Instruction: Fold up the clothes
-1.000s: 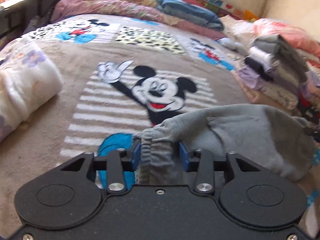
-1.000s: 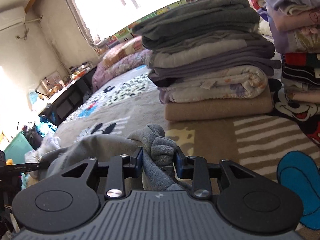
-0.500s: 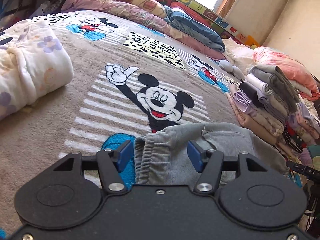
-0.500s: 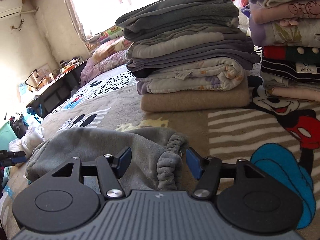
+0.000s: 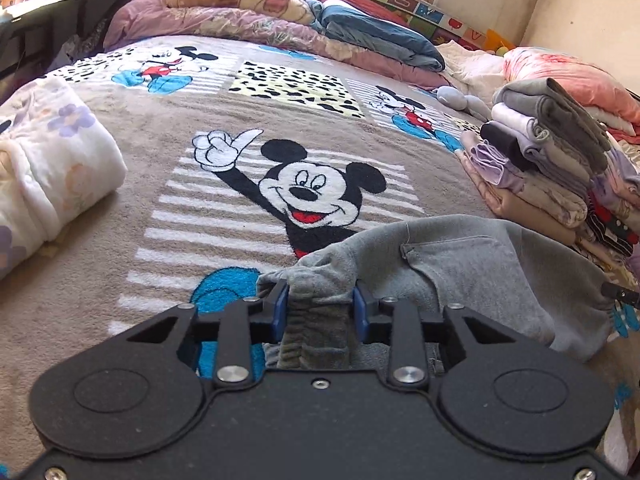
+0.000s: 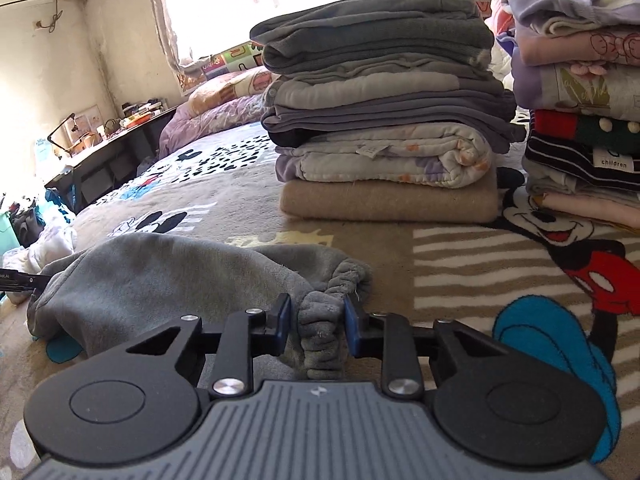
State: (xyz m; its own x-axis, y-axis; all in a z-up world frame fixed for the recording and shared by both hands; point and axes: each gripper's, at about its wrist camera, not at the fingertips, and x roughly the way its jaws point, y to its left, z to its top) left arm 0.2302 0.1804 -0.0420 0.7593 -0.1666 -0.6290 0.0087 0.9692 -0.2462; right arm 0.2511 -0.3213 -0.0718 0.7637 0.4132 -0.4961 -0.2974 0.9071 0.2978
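Down on the bed, the left tongs [image 5: 320,312] had just been closing and were clamped on a bunched fold of the grey sweatpants [image 5: 460,264]; the right tongs [image 6: 314,318] had likewise just closed on its gathered elastic cuff [image 6: 320,320]. The garment lay rumpled on the Mickey Mouse blanket [image 5: 200,184]. Beyond stood a stack of folded clothes [image 6: 384,120], and beside it a second pile [image 6: 580,120] with a label reading "children" [image 6: 614,163].
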